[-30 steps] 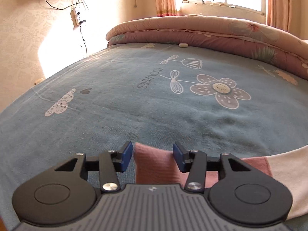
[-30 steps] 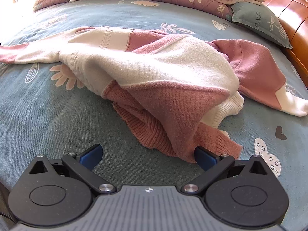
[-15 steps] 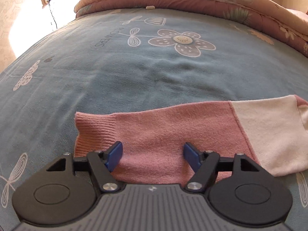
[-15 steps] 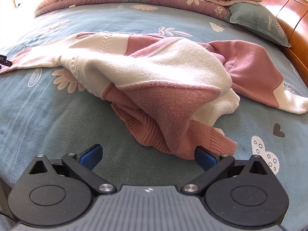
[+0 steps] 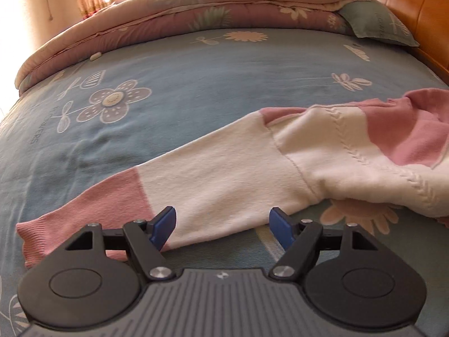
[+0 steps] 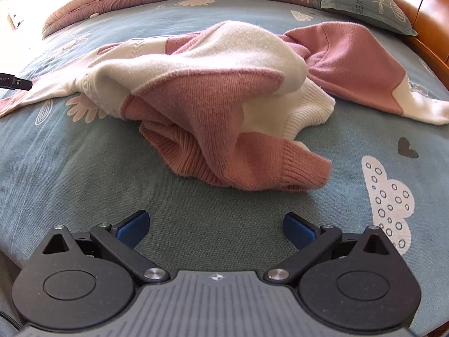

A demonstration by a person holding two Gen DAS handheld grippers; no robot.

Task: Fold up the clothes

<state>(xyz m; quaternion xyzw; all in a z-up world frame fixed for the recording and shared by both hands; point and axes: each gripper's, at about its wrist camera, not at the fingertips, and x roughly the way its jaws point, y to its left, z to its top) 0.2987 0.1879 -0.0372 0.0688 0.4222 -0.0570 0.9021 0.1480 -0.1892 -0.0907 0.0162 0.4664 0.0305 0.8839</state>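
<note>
Pink-and-cream sweater point(image 6: 213, 84) on blue flower-printed bedsheet point(image 5: 196, 84).

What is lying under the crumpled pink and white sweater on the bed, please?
Only the blue bedsheet shows around the sweater; whatever its bunched folds cover cannot be seen.

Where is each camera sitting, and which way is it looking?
Left wrist: sits on the left gripper, low over the bed, looking along a stretched sleeve of the sweater toward the folded quilt; only its open gripper shows.
Right wrist: sits on the right gripper, facing the crumpled sweater; only its open gripper shows, plus a dark tip at the left edge.
Shared: sweater, bed, quilt, pillow.
</note>
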